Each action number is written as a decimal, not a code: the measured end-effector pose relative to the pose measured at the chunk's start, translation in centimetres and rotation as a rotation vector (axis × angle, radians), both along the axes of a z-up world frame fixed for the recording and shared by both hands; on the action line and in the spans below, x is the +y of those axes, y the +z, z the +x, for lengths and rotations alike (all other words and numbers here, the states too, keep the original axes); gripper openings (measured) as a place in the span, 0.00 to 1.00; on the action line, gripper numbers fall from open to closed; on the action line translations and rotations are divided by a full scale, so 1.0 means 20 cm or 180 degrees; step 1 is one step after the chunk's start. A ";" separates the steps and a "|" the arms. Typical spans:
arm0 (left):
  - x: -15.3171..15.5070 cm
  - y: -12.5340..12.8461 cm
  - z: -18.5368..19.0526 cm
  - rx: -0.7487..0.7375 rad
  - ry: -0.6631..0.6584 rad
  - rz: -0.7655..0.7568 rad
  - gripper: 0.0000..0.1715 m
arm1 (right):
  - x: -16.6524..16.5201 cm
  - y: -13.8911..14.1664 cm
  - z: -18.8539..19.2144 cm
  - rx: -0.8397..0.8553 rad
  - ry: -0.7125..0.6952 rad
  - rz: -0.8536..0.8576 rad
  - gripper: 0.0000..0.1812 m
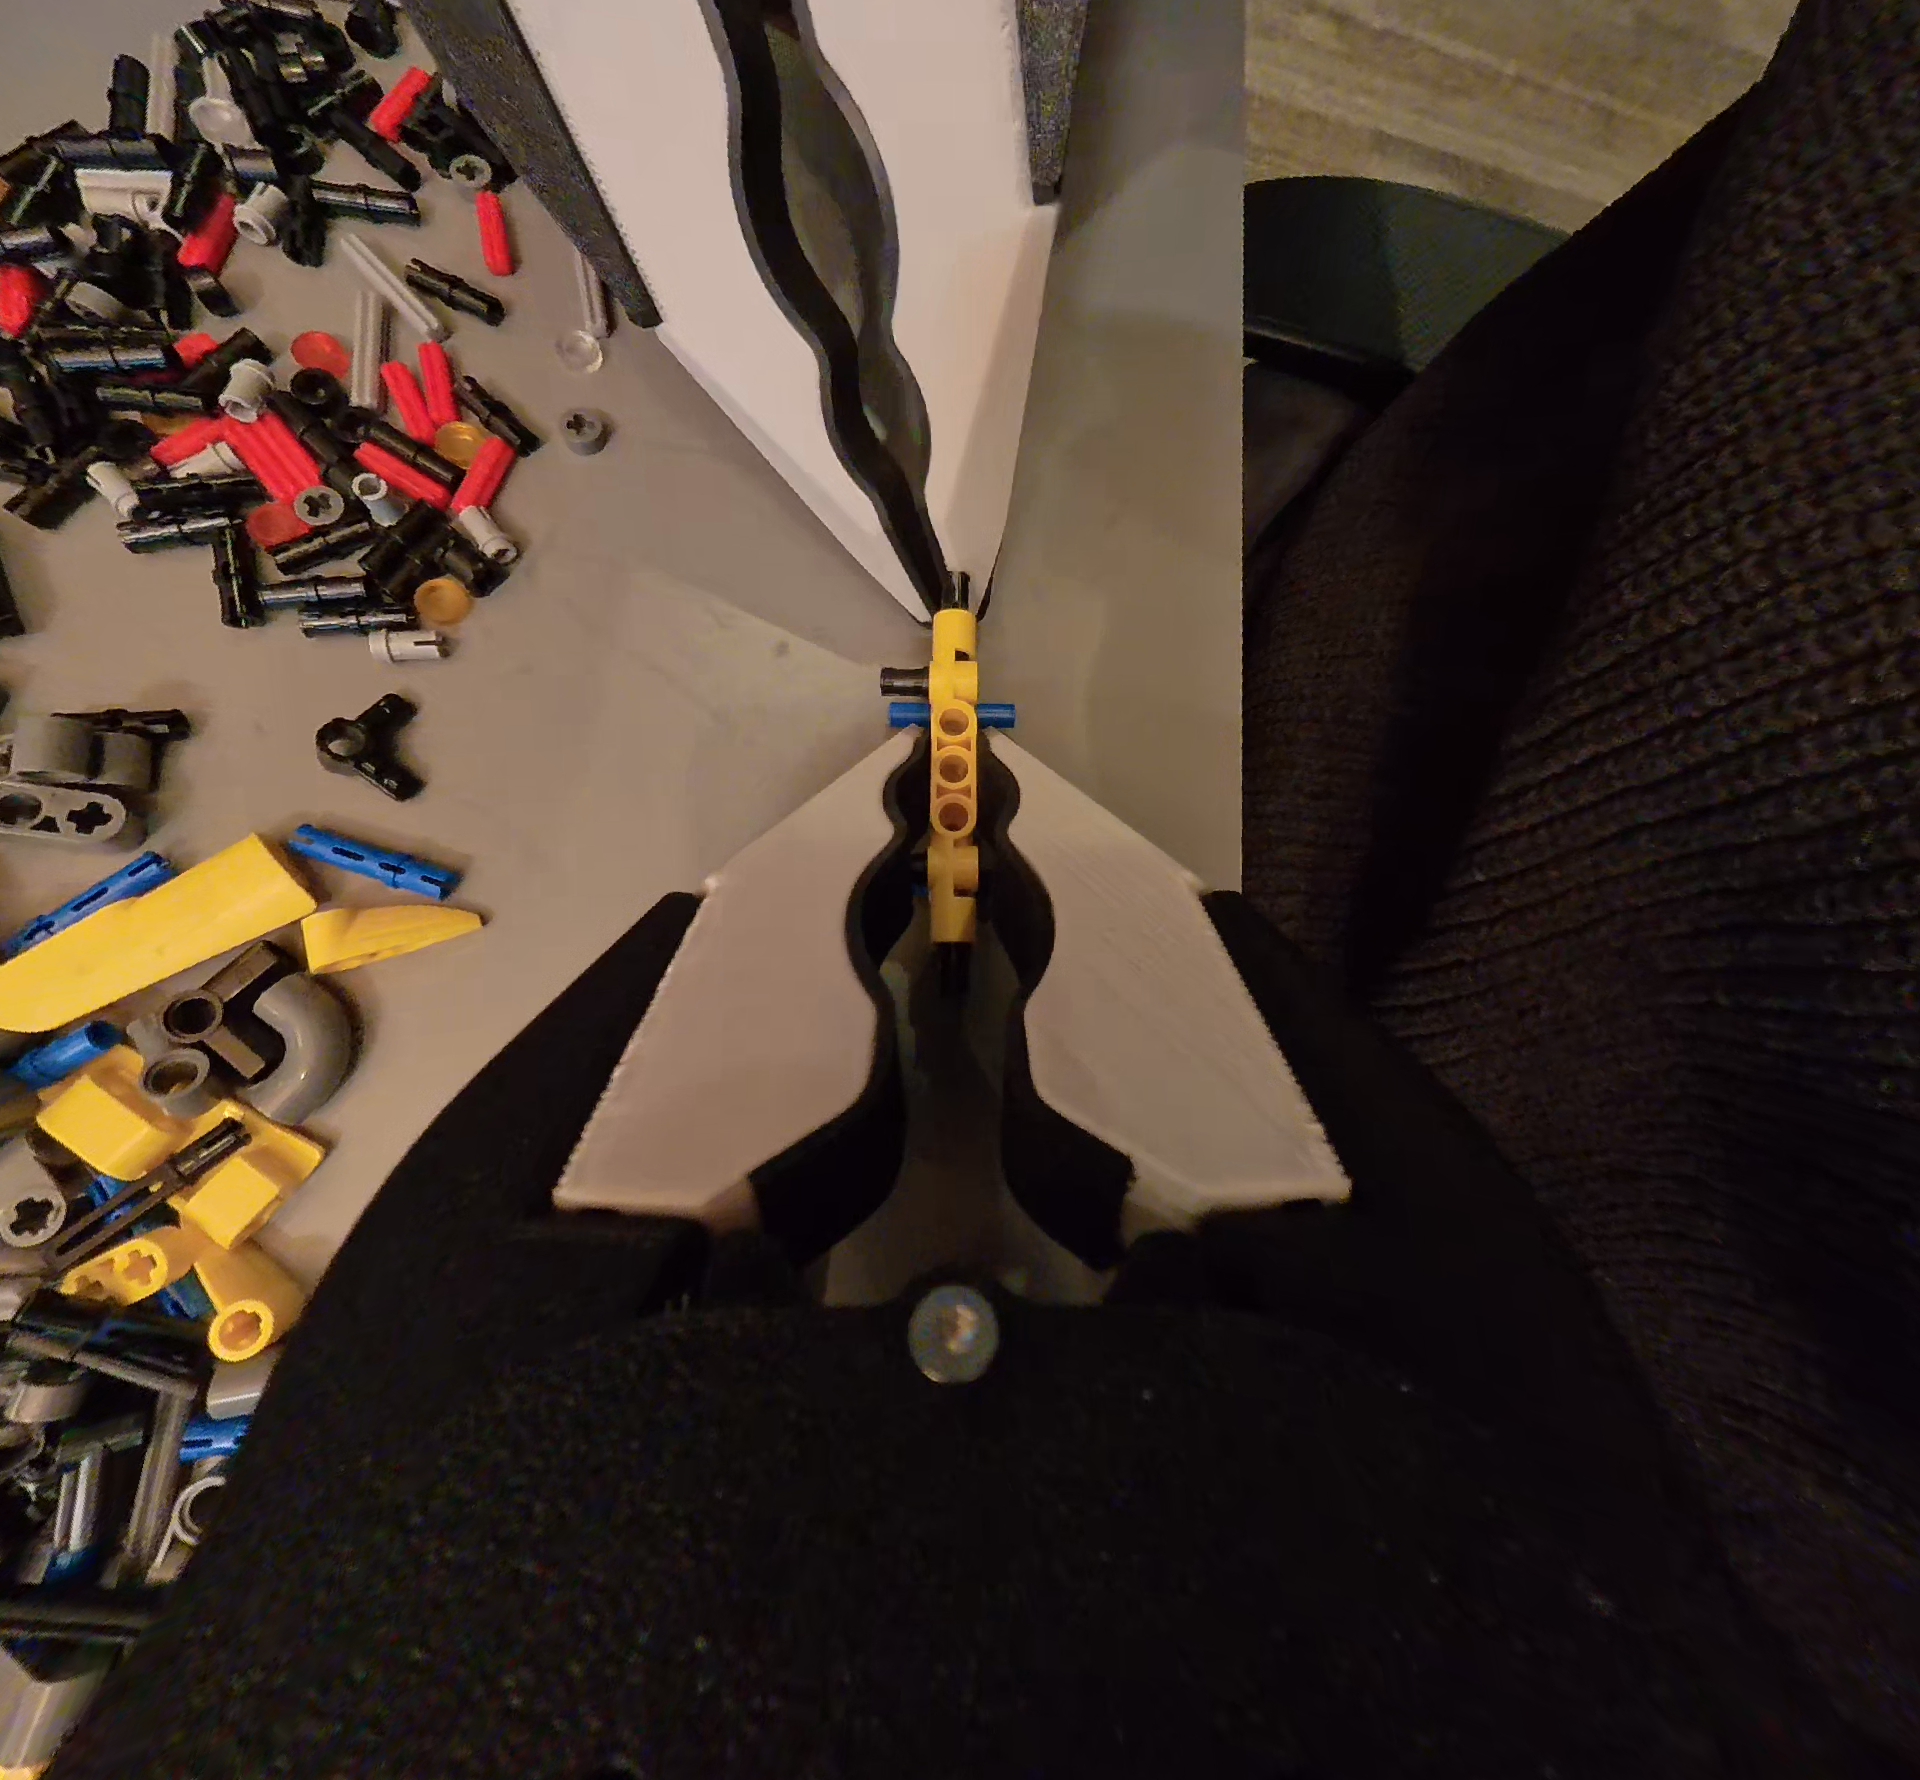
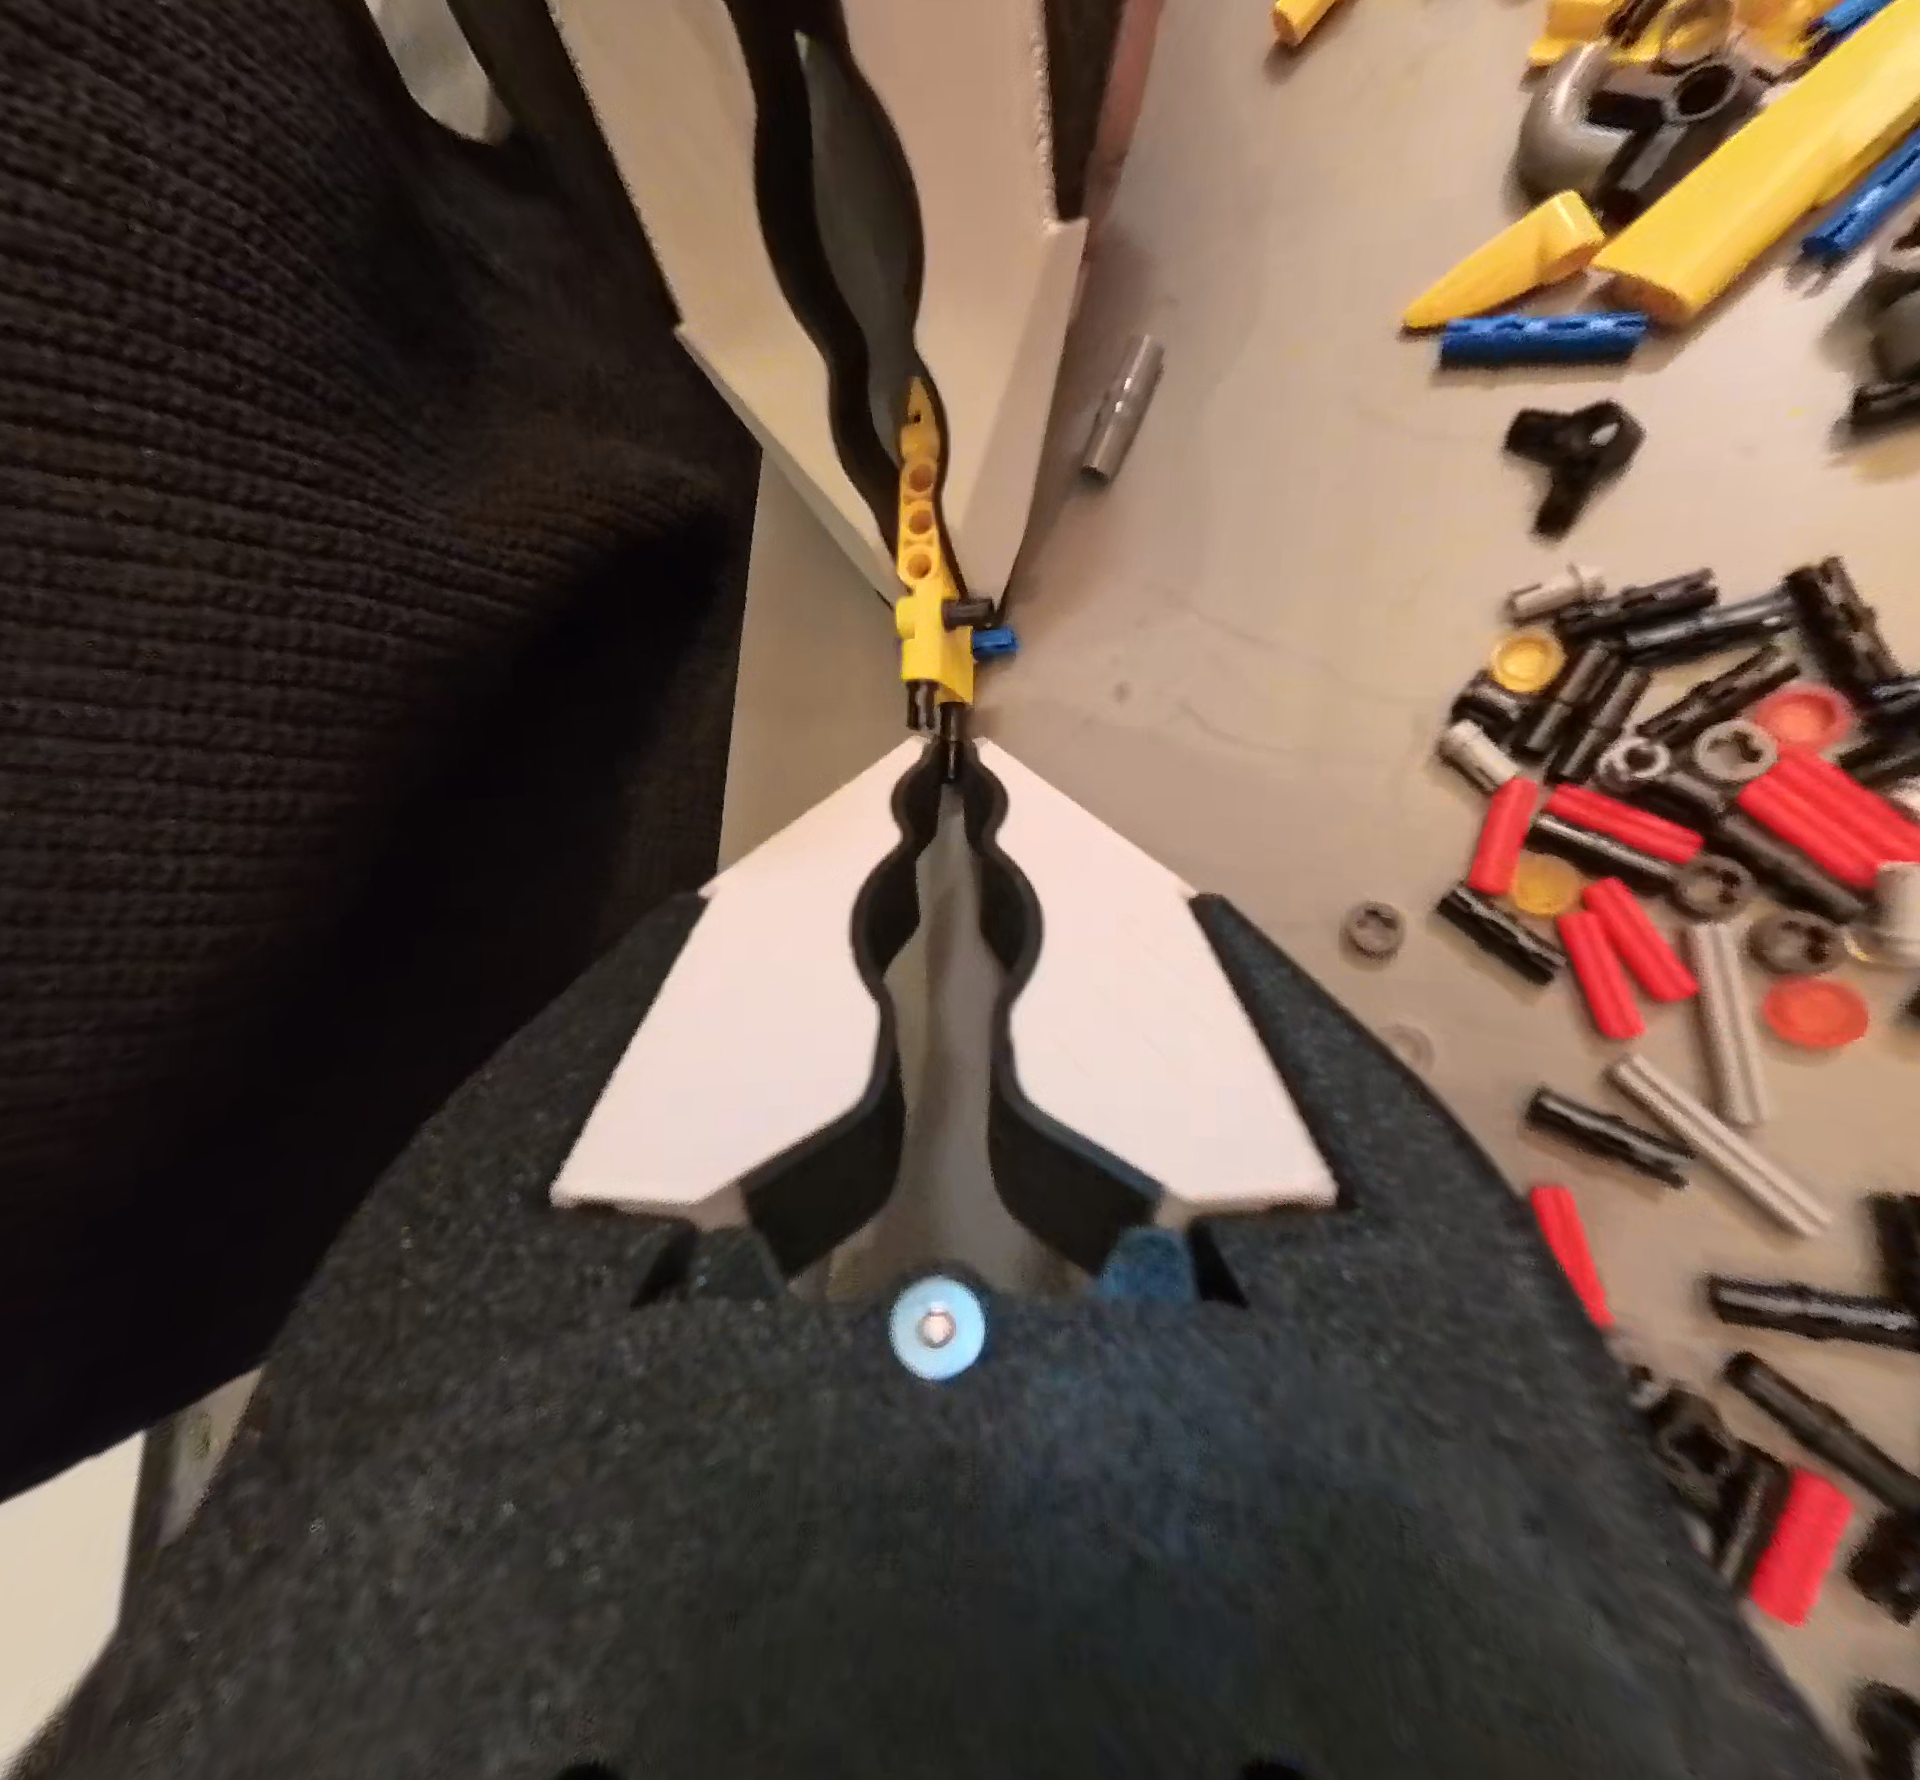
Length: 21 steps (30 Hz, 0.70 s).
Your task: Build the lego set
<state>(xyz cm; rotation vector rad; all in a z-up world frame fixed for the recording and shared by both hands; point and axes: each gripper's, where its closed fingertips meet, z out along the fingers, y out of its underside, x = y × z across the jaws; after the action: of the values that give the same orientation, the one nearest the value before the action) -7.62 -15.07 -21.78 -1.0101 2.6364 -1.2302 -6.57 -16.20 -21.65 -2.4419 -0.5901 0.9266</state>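
**Two claws meet on one small yellow assembly**

The left claw [image 1: 954, 743] is pressed together on a yellow beam [image 1: 952, 785], a slim holed bar standing lengthwise between its tips, held above the edge of the grey worktop [image 1: 727, 650]. The beam is the landmark here. A blue pin [image 1: 1000, 714] crosses it just beyond the left claw's tips, and a black pin [image 1: 902, 681] sticks out sideways a little farther up.

At the beam's far end the right claw [image 2: 950, 762] comes in from the opposite side, tips closed on a thin black peg [image 2: 950, 738] that juts out of the beam's end. In the right wrist view the beam [image 2: 923, 535] runs away between the other claw's white fingers.

To judge by its look, the beam is hard moulded plastic: light, stiff, smooth and fairly slippery. The flat holed sides give the best hold, as the left claw has them. The peg is tiny and round, so a pinch on it would twist or slip easily.

Beside the beam, farther across the worktop, lie loose black and red pins [image 1: 312, 442] and yellow panels [image 1: 156, 930]. On the beam's other side is a person's dark knitted sleeve [image 1: 1662, 795].
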 end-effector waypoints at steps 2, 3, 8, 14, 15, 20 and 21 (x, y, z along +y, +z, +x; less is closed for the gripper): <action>0.00 0.00 0.00 -0.0005 -0.0007 0.0003 0.04 | 0.00 0.00 0.00 -0.0095 0.0054 0.0017 0.01; 0.00 0.00 0.00 -0.0005 -0.0011 0.0002 0.04 | 0.00 0.00 0.00 -0.0098 0.0062 0.0020 0.01; 0.00 0.00 0.00 -0.0016 -0.0021 0.0004 0.04 | 0.00 0.00 0.00 0.0219 -0.0056 -0.0174 0.01; 0.00 0.00 0.00 -0.0029 -0.0019 0.0008 0.04 | 0.00 0.01 -0.01 0.0569 -0.0200 -0.0540 0.01; 0.00 0.00 0.00 -0.0027 -0.0018 0.0007 0.04 | 0.00 0.01 -0.01 0.0615 -0.0208 -0.0569 0.01; 0.00 0.00 0.00 -0.0005 -0.0021 -0.0014 0.04 | 0.00 0.00 -0.01 0.0388 -0.0063 -0.0251 0.01; 0.00 0.00 0.00 0.0010 -0.0022 -0.0026 0.04 | 0.00 0.00 -0.01 0.0291 -0.0023 -0.0137 0.01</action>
<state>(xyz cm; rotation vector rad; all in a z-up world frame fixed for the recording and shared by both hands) -7.63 -15.07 -21.77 -1.0060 2.6417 -1.2430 -6.70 -16.24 -21.59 -2.4227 -0.5343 1.0520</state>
